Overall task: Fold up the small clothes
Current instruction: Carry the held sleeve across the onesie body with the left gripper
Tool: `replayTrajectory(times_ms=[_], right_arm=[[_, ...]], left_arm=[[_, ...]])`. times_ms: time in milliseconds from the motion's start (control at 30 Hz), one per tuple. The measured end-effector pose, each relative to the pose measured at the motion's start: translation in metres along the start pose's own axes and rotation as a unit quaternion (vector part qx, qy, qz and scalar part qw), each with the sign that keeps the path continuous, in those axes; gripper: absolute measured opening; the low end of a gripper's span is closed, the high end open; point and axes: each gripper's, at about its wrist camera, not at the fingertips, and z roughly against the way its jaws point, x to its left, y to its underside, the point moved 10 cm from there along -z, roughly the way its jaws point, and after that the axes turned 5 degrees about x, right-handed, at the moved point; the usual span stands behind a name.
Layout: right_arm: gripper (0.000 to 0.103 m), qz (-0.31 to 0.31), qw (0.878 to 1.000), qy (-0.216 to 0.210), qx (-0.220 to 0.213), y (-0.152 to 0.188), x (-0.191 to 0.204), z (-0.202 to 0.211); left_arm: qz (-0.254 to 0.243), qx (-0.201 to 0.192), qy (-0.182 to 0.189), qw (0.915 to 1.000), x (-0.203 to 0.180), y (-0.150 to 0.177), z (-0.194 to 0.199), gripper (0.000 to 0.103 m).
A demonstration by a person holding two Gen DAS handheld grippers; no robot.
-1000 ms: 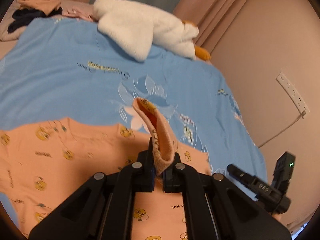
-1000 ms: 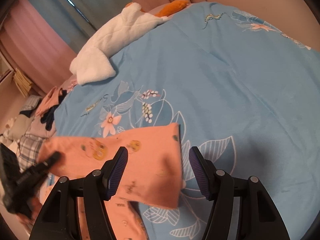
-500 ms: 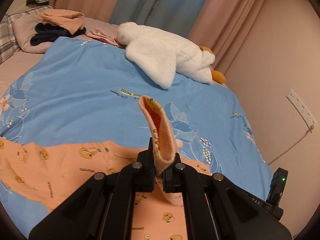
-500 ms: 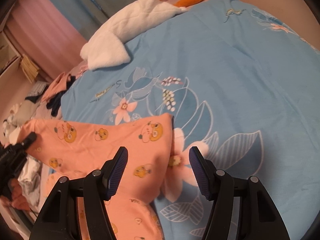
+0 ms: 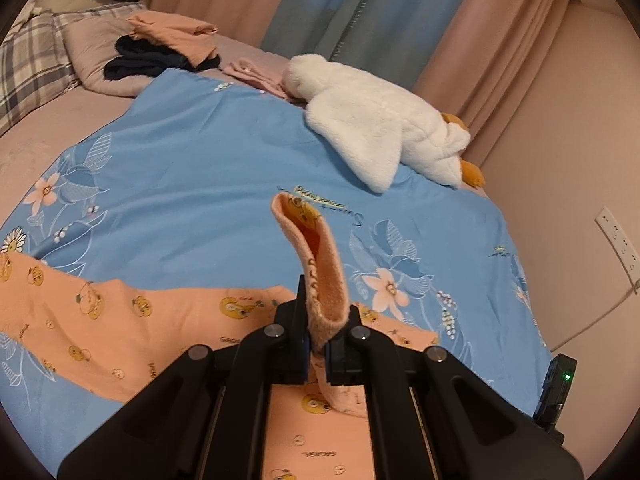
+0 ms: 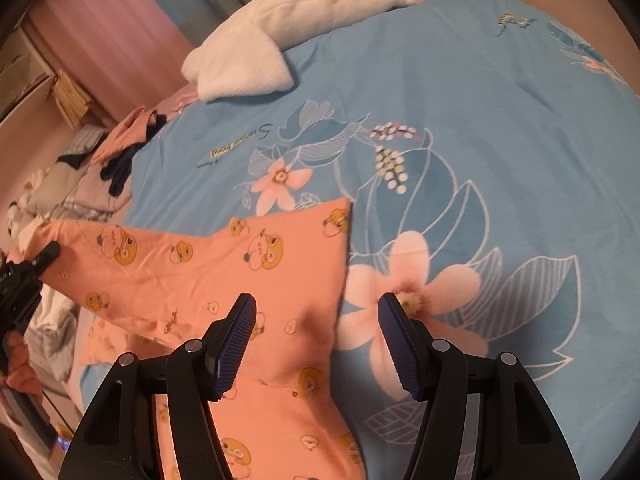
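On the bed (image 5: 48, 148), over a blue floral blanket (image 5: 208, 168), we see the orange garment (image 5: 120, 320) printed with yellow cartoon faces lying spread out, one straight edge reaching toward the blanket's middle. Our left gripper (image 5: 316, 344) has its fingers clamped on a fold of that garment, which stands up as a narrow loop above them. Our right gripper (image 6: 316, 336) hovers over the garment's right edge with its fingers spread wide, holding nothing. At the far side a white plush toy (image 5: 372, 128) lies on the blanket. A pile of dark and orange clothes (image 5: 164, 48) rests by the plaid pillow (image 5: 28, 60). Pink and blue curtains (image 5: 320, 4) hang behind, and a wall socket (image 5: 618, 240) sits on the right wall.
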Motion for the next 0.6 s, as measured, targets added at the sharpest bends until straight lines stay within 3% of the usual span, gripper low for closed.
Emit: replayTrajectory(times_ms=[600], right_arm=[[0.063,0.035,0.998,0.031,0.039,0.022,0.017,-0.031]], left_arm=[[0.017,0.029,-0.052,0.9981,0.048,0.025,-0.006,0.004]])
